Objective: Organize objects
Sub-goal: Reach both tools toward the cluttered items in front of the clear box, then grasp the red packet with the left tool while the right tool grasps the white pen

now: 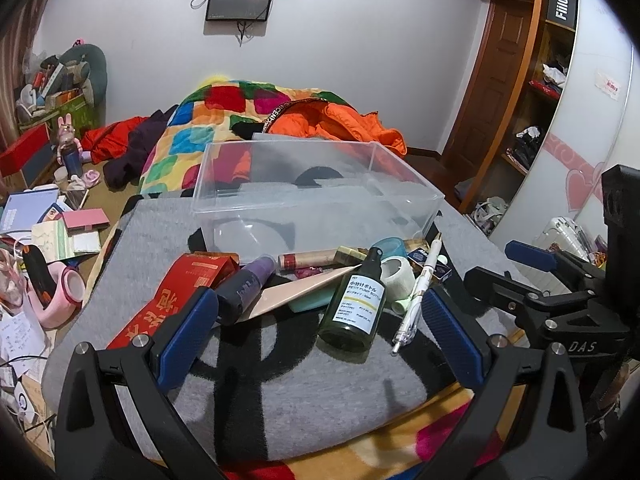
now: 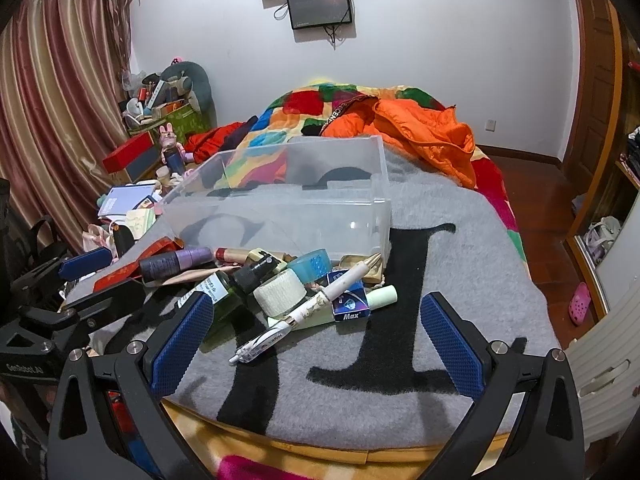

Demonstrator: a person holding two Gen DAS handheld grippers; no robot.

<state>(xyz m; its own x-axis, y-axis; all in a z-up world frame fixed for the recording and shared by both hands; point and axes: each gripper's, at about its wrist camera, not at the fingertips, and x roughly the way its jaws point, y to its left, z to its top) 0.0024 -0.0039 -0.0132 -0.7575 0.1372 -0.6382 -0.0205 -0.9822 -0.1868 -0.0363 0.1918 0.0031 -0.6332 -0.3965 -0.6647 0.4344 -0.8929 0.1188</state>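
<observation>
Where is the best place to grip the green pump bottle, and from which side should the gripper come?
Grip the green bottle across its wide labelled body, probably from above with the left gripper, which is open right in front of it. It lies on its side, the thin black pump leans on other items, and the pen lies close alongside.

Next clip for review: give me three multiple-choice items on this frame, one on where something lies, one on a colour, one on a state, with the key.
1. Where is the pile of small items relative to the clear bin?
A. inside it
B. on the blanket in front of it
C. on the floor

2. What colour is the pump bottle with the white label?
A. dark green
B. red
C. yellow

3. How does the left gripper stand?
A. shut on the pen
B. shut on nothing
C. open, holding nothing

Key: B, the items lie on the grey blanket outside the bin's near wall; A, its body is dark green; C, its blue pads are wide apart.
</observation>
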